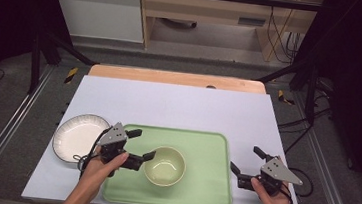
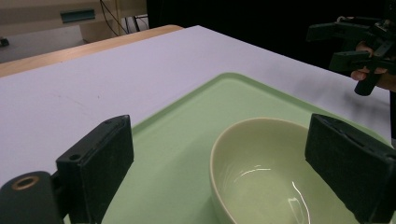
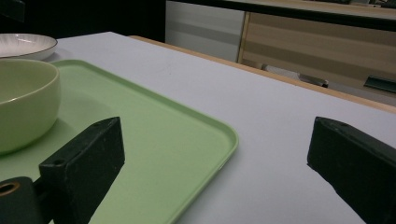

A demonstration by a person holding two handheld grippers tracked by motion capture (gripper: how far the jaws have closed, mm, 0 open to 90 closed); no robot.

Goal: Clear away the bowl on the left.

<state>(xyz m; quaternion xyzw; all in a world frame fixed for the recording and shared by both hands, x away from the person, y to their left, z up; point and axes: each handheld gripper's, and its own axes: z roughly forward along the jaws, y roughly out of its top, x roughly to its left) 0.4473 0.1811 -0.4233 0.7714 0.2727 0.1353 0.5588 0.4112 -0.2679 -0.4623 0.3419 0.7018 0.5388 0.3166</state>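
A pale green bowl (image 1: 164,166) stands empty on a green tray (image 1: 201,184) at the table's front middle. My left gripper (image 1: 141,144) is open just left of the bowl, over the tray's left part. In the left gripper view the bowl (image 2: 266,172) lies ahead between the wide-apart jaws, closer to the right-hand one, on the tray (image 2: 187,135). My right gripper (image 1: 247,160) is open beside the tray's right edge, over the white table cover. The right gripper view shows open jaws (image 3: 219,163) astride the tray's corner (image 3: 154,140), with the bowl (image 3: 23,102) at far left.
A white plate with a dark rim (image 1: 79,136) lies left of the tray, also in the right gripper view (image 3: 23,44). The white cover (image 1: 178,107) stretches bare behind the tray to a wooden table edge. Black frame posts stand at both sides.
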